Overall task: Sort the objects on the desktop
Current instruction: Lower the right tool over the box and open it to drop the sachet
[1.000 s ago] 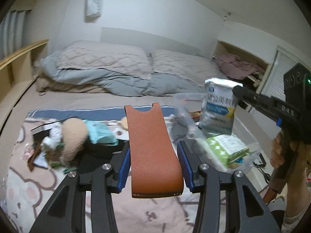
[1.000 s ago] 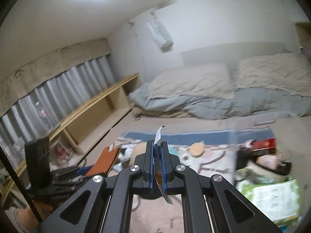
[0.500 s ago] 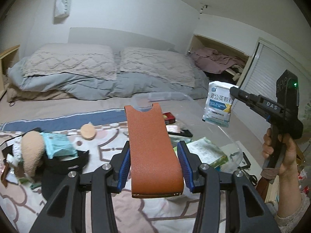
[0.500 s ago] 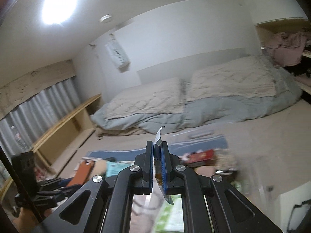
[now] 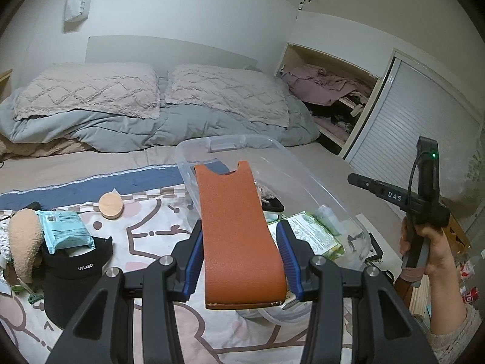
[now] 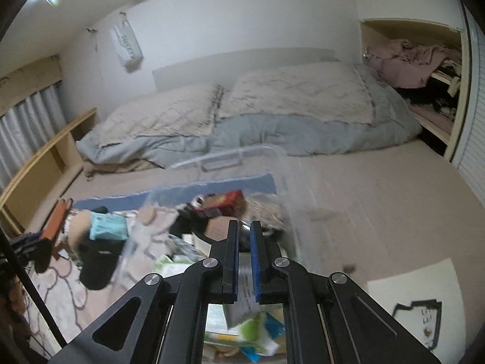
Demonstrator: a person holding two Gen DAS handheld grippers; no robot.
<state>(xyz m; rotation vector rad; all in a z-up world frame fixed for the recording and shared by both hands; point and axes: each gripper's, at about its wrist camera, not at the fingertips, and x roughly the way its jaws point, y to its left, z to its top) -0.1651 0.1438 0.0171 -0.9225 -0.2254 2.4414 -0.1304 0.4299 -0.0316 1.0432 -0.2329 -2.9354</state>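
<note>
My left gripper [image 5: 241, 239] is shut on an orange-brown leather case [image 5: 236, 227] and holds it up in front of a clear plastic bin [image 5: 272, 157]. In the left wrist view my right gripper [image 5: 353, 179] hangs over the bin's right side with nothing between its tips. In the right wrist view its jaws stand slightly apart [image 6: 244, 233], and the white sachet [image 6: 244, 306] is falling free below them into the bin [image 6: 242, 154], above green packets [image 6: 257, 330].
On the patterned mat lie a black visor cap [image 5: 75, 270], a teal wipes pack [image 5: 65, 230], a beige plush [image 5: 24, 242] and a round wooden disc [image 5: 111, 206]. A bed [image 5: 151, 106] with pillows lies behind. A closet [image 5: 333, 100] is at right.
The right gripper swung over the bin and opened, letting the white sachet drop. The left gripper moved right toward the bin, still holding the leather case.
</note>
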